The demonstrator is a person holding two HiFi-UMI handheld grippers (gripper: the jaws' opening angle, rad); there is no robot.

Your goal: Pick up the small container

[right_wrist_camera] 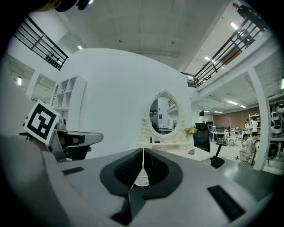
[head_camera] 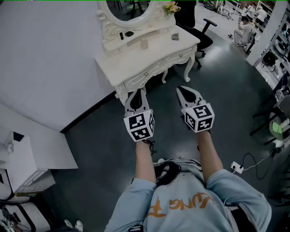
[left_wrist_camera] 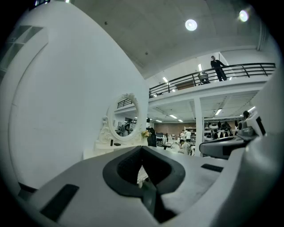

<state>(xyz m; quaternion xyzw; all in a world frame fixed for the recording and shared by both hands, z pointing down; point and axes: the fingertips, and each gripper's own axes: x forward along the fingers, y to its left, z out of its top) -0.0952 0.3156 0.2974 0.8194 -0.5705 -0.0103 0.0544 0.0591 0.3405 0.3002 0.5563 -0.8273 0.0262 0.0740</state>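
The small container (head_camera: 144, 44), a pale little cylinder, stands on the white dressing table (head_camera: 136, 61) below its oval mirror (head_camera: 129, 9). Both grippers hover above the dark floor in front of the table, well short of the container. My left gripper (head_camera: 137, 92) points at the table's front left corner, its jaws shut and empty; in its own view the tips (left_wrist_camera: 142, 150) meet. My right gripper (head_camera: 182, 89) is level with it to the right, also shut on nothing, with its tips (right_wrist_camera: 143, 151) closed on the table ahead. The left gripper (right_wrist_camera: 66, 142) shows beside it.
A black office chair (head_camera: 201, 34) stands right of the table. A flat box (head_camera: 175, 36) and dark items (head_camera: 129, 33) lie on the table, flowers (head_camera: 171, 7) by the mirror. A white cabinet (head_camera: 22, 163) is at the left. A power strip and cables (head_camera: 235, 166) lie on the floor at the right.
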